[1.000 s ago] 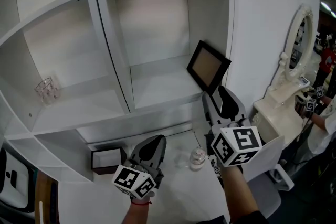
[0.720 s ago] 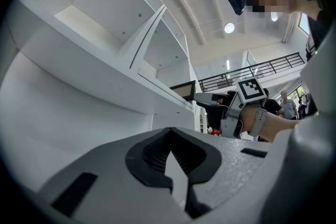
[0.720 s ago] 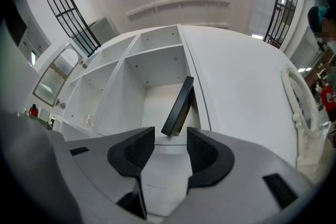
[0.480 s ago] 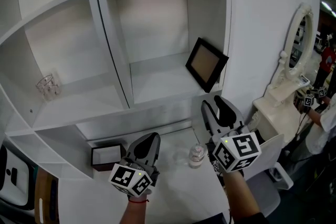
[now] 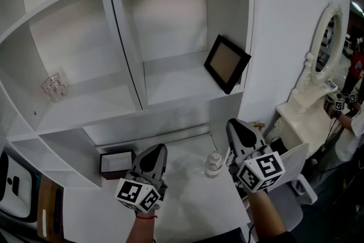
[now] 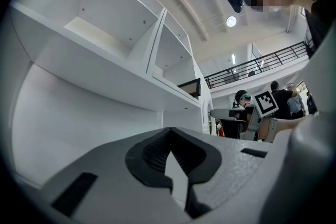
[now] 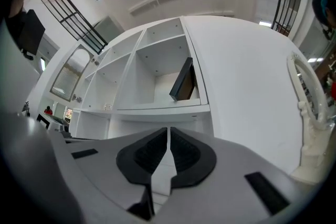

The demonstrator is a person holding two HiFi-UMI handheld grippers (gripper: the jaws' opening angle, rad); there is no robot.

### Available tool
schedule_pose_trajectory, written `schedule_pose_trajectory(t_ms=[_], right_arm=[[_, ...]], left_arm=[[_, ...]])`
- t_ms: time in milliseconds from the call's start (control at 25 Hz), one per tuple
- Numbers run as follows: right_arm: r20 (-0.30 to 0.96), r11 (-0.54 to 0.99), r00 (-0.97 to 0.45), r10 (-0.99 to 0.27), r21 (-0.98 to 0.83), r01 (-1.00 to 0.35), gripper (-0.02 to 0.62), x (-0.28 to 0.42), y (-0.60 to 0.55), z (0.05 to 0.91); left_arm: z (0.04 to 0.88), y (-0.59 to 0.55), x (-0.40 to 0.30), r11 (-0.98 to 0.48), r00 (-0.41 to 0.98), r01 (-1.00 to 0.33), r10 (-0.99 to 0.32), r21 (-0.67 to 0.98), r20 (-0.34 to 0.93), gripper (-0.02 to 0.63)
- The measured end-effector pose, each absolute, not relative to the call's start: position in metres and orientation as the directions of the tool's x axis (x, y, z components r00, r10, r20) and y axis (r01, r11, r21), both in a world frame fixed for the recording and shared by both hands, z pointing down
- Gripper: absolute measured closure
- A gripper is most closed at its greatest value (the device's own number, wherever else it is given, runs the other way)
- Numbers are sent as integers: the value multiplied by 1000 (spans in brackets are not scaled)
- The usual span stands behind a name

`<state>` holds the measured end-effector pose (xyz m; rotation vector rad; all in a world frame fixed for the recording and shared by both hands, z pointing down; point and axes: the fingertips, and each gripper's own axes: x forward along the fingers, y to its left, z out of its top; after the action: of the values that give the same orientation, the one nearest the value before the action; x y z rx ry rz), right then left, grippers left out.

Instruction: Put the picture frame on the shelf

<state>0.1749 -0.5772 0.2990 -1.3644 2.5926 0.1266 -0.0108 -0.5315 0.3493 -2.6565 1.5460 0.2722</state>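
Picture frame [image 5: 227,63]: black border, tan panel; stands tilted on the board of the shelf unit's [image 5: 170,87] lower right compartment, at its right end, top edge against the compartment's right wall. No gripper touches it.
Right gripper [image 5: 235,124]: its jaws have just been closing and now meet along a thin seam, nothing between them; held near the viewer, below the shelf board and to the right of the jar, well apart from the frame.
Left gripper [image 5: 156,149]: jaws clenched together, empty; held over the white counter [image 5: 187,202], just right of the box.
Glass tumbler [image 5: 53,87]: clear, upright, alone in the lower left compartment, towards its far left.
Box [image 5: 116,162]: small, dark, with a white top face; on the counter under the shelf's overhang.
Jar [image 5: 214,163]: small, clear, upright on the counter between the two grippers.
Mirror [image 5: 325,37]: oval, white ornate surround; far right, on a white dressing table.
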Motion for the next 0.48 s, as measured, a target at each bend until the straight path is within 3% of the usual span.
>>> schedule_pose_trajectory(t_ms=[480], right_arm=[[-212,579,-568,-795,11,-815,591,192,-565,338]], left_arm=[[373,-520,-46,-411,403,-912,-901,15,-159,601]])
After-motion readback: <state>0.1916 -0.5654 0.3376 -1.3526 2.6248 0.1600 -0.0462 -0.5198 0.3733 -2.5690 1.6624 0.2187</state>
